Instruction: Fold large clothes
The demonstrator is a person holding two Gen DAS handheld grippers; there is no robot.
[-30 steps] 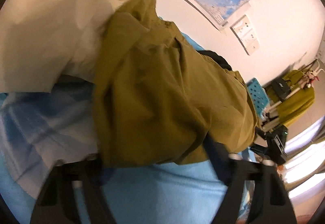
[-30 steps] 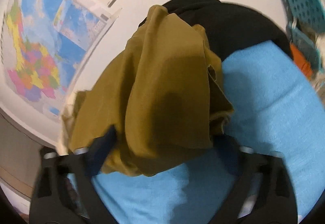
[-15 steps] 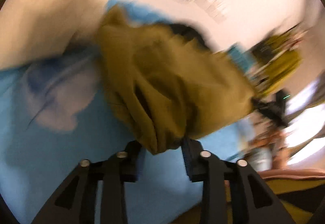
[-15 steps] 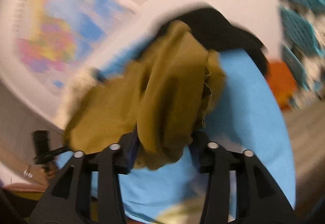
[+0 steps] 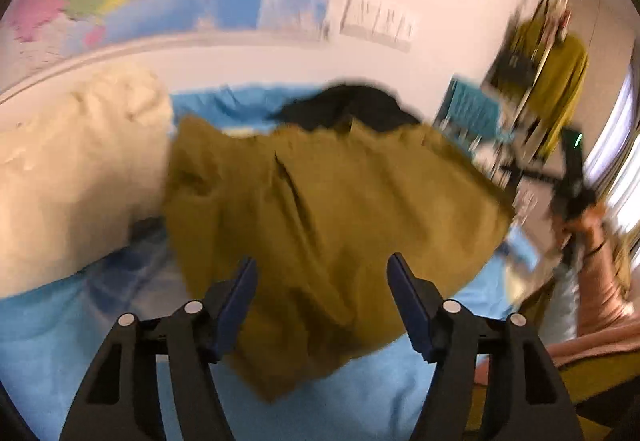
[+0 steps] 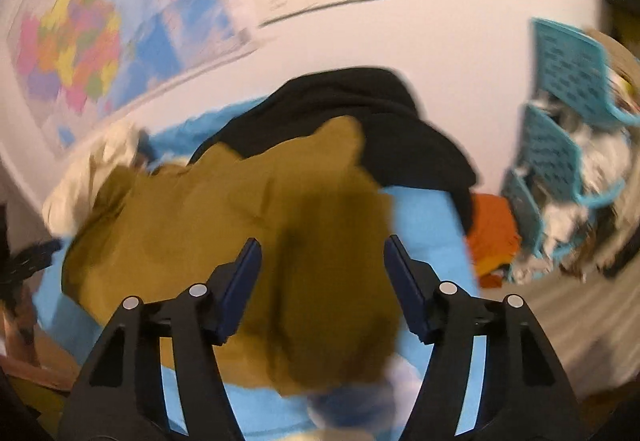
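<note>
An olive-brown garment [image 5: 320, 217] lies rumpled on the light blue surface [image 5: 100, 353]; it also shows in the right wrist view [image 6: 248, 225]. My left gripper [image 5: 322, 277] is open, jaws wide apart above the garment's near edge, holding nothing. My right gripper [image 6: 322, 261] is open too, over the garment's near part. Both views are motion-blurred.
A black garment [image 6: 360, 109] lies behind the olive one by the wall. A cream cloth [image 5: 68, 169] is heaped at left. An orange item [image 6: 492, 241] and teal baskets [image 6: 560, 137] stand at right. A map [image 6: 80, 33] hangs on the wall.
Both grippers were shut on the olive garment half a second ago; now both have opened and let it drop onto the blue surface, and they have pulled back a little.
</note>
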